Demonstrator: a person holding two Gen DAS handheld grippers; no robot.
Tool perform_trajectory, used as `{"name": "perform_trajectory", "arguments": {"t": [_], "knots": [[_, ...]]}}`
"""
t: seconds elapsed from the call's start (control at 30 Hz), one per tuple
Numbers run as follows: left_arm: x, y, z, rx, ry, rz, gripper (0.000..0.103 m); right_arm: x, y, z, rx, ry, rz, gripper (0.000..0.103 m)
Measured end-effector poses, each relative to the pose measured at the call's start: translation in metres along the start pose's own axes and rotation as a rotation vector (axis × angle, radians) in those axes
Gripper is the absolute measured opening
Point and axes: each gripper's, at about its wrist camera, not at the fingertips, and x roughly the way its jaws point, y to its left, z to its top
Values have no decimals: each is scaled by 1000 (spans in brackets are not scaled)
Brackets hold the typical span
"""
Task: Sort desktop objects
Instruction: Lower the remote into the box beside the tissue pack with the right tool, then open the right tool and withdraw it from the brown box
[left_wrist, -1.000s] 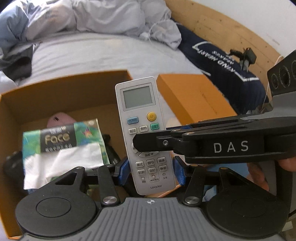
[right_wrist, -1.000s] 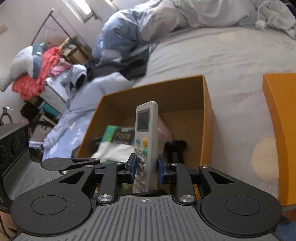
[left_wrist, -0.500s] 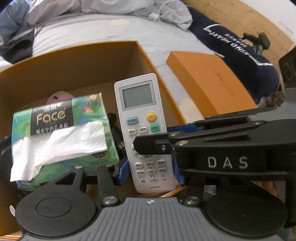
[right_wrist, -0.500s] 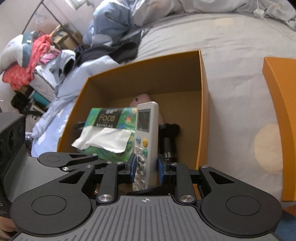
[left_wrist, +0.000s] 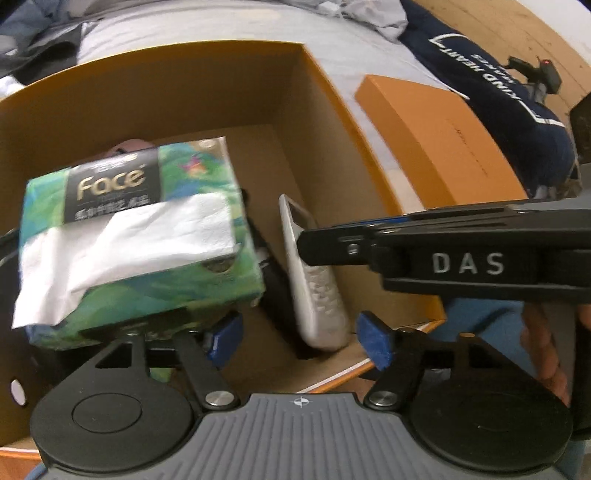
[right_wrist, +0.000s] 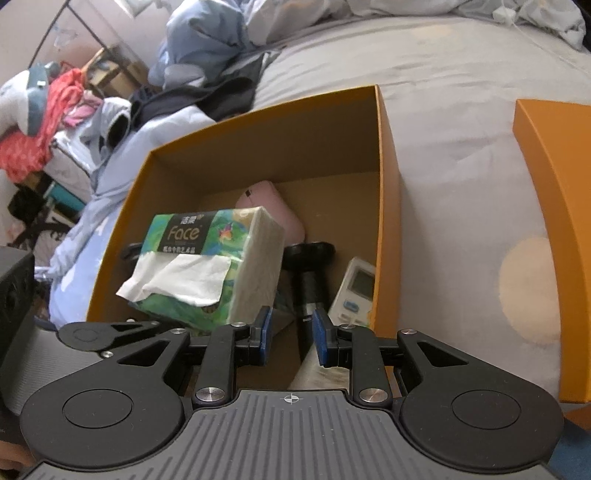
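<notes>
Remote (left_wrist: 314, 280) beside box wall (left_wrist: 332, 122)

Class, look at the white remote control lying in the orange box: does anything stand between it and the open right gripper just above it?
Nothing visible does. The remote control lies against the right wall of the orange box, just beyond the right gripper, whose jaws are apart. A black object and the tissue pack lie to its left.

We see the white remote (left_wrist: 314, 273) tilted against the orange box's (right_wrist: 388, 221) right wall (beside the green tissue pack (right_wrist: 207, 266)).
</notes>
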Motion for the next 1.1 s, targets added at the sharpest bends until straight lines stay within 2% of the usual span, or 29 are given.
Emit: {"name": "perform_trajectory", "arguments": {"t": [0.27, 0.47, 0.5, 0.57, 0.7, 0.77, 0.83, 1.1], "knots": [[-21, 9, -10, -16, -24, 11, 75, -9, -3, -2, 28, -27, -2, 27], [-44, 6, -8, -30, -81, 6, 77, -35, -2, -9, 47, -80, 17, 31], [-51, 7, -9, -30, -99, 6, 77, -40, -1, -10, 50, -92, 21, 33], [-61, 7, -9, -29, -136, 5, 79, -52, -1, -14, 56, -117, 30, 50], [-82, 11, -13, -41, -208, -2, 79, -76, 2, -21, 64, -174, 38, 58], [-92, 12, -15, -48, -244, -3, 80, -89, 4, -24, 63, -207, 33, 74], [-102, 15, -18, -55, -280, -2, 81, -102, 7, -27, 57, -239, 27, 83], [-135, 14, -30, -84, -458, 34, 86, -142, 20, -39, -9, -348, -12, 95]]}}
